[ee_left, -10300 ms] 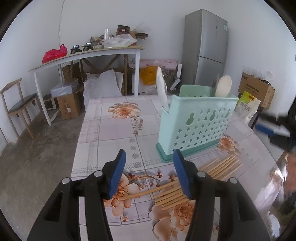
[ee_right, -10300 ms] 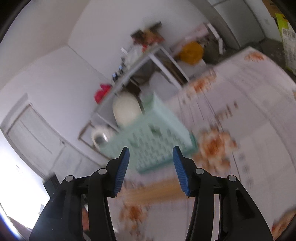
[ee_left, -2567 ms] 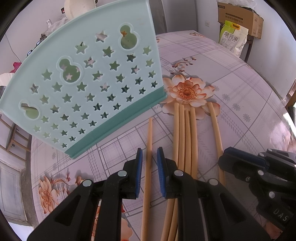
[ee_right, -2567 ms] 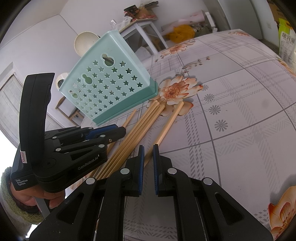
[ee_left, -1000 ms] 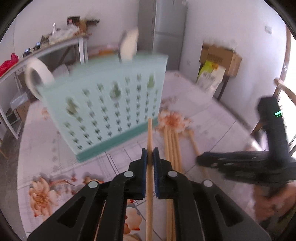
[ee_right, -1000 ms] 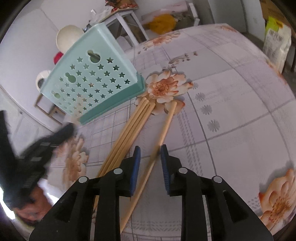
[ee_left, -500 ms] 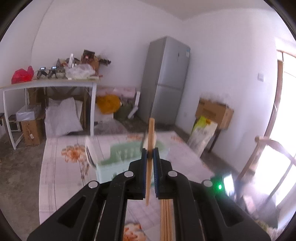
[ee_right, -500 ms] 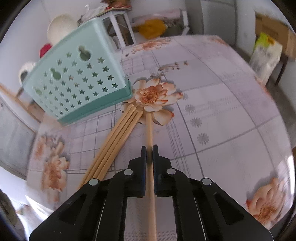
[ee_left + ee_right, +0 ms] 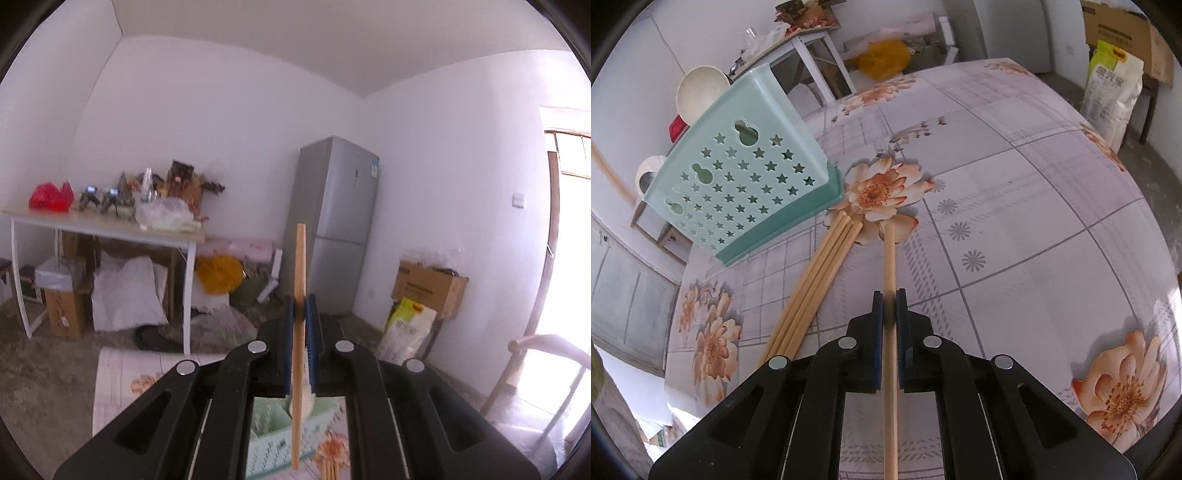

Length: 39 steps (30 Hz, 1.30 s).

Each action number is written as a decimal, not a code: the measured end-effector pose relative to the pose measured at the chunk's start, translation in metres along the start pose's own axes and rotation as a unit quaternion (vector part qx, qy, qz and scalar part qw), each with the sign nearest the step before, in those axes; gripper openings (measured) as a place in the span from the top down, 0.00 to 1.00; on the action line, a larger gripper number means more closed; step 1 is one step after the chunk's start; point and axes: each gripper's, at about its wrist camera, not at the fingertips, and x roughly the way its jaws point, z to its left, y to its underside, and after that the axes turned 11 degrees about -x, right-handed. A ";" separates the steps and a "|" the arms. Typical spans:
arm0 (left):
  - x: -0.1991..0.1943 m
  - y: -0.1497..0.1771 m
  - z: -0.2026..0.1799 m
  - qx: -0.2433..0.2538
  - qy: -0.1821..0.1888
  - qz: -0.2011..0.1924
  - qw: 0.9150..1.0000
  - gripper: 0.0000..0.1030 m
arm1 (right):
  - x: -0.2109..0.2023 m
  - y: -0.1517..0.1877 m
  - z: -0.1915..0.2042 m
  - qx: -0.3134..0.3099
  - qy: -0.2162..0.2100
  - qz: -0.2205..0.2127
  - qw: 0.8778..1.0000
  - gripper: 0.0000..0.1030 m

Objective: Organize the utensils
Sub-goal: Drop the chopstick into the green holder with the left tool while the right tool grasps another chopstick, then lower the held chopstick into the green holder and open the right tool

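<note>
Each gripper, left and right, pinches one chopstick; four more chopsticks lie together beside the holder.

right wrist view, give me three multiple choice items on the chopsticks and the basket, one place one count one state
1. Where do the loose wooden chopsticks lie?
A. on the floral tablecloth, tips by the mint-green perforated plastic basket
B. inside the basket
C. on the floor

2. How many lie in that loose bundle?
A. one
B. four
C. nine

3. What state is the right gripper in?
A. open, empty
B. shut on a single wooden chopstick
C. shut on the basket

Key: A, their tips stop at its base; B, four parallel sticks; B, the fingers clamp one stick.
</note>
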 end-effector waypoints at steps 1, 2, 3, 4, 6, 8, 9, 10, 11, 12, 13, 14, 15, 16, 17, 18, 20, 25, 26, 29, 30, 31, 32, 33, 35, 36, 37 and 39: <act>0.001 -0.003 -0.002 0.003 -0.003 -0.009 1.000 0.94 | -0.004 0.001 -0.001 0.001 -0.004 -0.001 1.000 0.96; 0.001 -0.006 -0.004 0.006 -0.007 -0.017 1.000 0.94 | -0.005 0.001 -0.001 0.001 -0.007 -0.002 1.000 0.96; 0.003 -0.011 -0.006 0.009 -0.012 -0.031 0.999 0.94 | -0.006 0.000 -0.001 0.002 -0.012 -0.004 1.000 0.96; 0.005 -0.013 -0.007 0.009 -0.014 -0.039 0.999 0.94 | -0.008 -0.001 -0.001 0.001 -0.016 -0.007 1.000 0.96; 0.009 -0.014 -0.007 0.012 -0.020 -0.057 0.998 0.94 | -0.012 -0.001 -0.001 0.001 -0.024 -0.014 1.000 0.96; 0.018 -0.011 -0.006 0.015 -0.031 -0.072 0.997 0.94 | -0.017 -0.003 0.002 0.001 -0.032 -0.023 0.999 0.96; 0.024 -0.010 -0.004 0.013 -0.032 -0.071 0.997 0.94 | -0.018 -0.004 0.002 0.000 -0.035 -0.026 0.999 0.96; 0.032 -0.006 -0.001 0.009 -0.035 -0.068 0.997 0.94 | -0.020 -0.005 0.002 -0.002 -0.037 -0.030 0.999 0.96; 0.039 -0.002 0.001 0.009 -0.038 -0.065 0.997 0.94 | -0.023 -0.007 0.002 -0.002 -0.039 -0.033 0.999 0.96; 0.047 0.003 0.003 0.010 -0.044 -0.062 0.997 0.94 | -0.025 -0.008 0.002 -0.002 -0.042 -0.037 0.998 0.96; 0.055 0.011 0.006 0.012 -0.050 -0.058 0.997 0.94 | -0.026 -0.009 0.002 -0.002 -0.044 -0.040 0.998 0.96; 0.061 0.015 0.008 0.012 -0.053 -0.054 0.997 0.94 | -0.029 -0.011 0.001 -0.001 -0.050 -0.045 0.998 0.96; 0.072 0.025 0.012 0.016 -0.060 -0.044 0.997 0.94 | -0.031 -0.013 0.000 0.000 -0.053 -0.048 0.997 0.96; 0.078 0.033 0.015 0.019 -0.068 -0.038 0.997 0.94 | -0.035 -0.014 0.000 0.001 -0.058 -0.053 0.997 0.96; 0.083 0.038 0.018 0.020 -0.073 -0.031 0.997 0.94 | -0.040 -0.016 -0.002 0.001 -0.064 -0.060 0.996 0.96; 0.090 0.046 0.023 0.019 -0.079 -0.013 0.997 0.94 | -0.043 -0.017 -0.002 0.001 -0.067 -0.064 0.996 0.96; 0.099 0.058 0.029 0.015 -0.091 0.016 0.996 0.94 | -0.053 -0.021 -0.004 0.002 -0.082 -0.076 0.994 0.96; 0.095 0.081 0.031 0.022 -0.100 0.049 0.993 0.85 | -0.076 -0.033 0.006 -0.015 -0.105 -0.107 0.989 0.96; 0.093 0.084 0.030 0.024 -0.104 0.053 0.993 0.73 | -0.081 -0.037 0.010 -0.023 -0.110 -0.115 0.987 0.96; 0.081 0.089 0.029 0.025 -0.109 0.049 0.993 0.55 | -0.096 -0.048 0.026 -0.050 -0.119 -0.139 0.982 0.96; 0.076 0.089 0.028 0.025 -0.110 0.048 0.992 0.53 | -0.100 -0.051 0.030 -0.056 -0.122 -0.147 0.980 0.96; 0.069 0.090 0.027 0.024 -0.112 0.045 0.992 0.49 | -0.105 -0.056 0.036 -0.066 -0.125 -0.157 0.977 0.96; 0.062 0.091 0.026 0.022 -0.113 0.042 0.992 0.46 | -0.110 -0.061 0.042 -0.074 -0.130 -0.167 0.975 0.96; 0.055 0.092 0.026 0.020 -0.113 0.039 0.993 0.45 | -0.114 -0.067 0.045 -0.080 -0.135 -0.174 0.972 0.95; 0.040 0.093 0.026 0.017 -0.114 0.032 0.993 0.41 | -0.123 -0.079 0.054 -0.091 -0.149 -0.192 0.966 0.96; 0.034 0.093 0.026 0.016 -0.114 0.029 0.993 0.40 | -0.125 -0.084 0.056 -0.094 -0.153 -0.198 0.964 0.96; 0.026 0.094 0.026 0.014 -0.113 0.026 0.993 0.39 | -0.128 -0.092 0.061 -0.098 -0.160 -0.206 0.960 0.95; 0.013 0.096 0.027 0.012 -0.110 0.025 0.994 0.38 | -0.131 -0.105 0.069 -0.103 -0.171 -0.223 0.954 0.95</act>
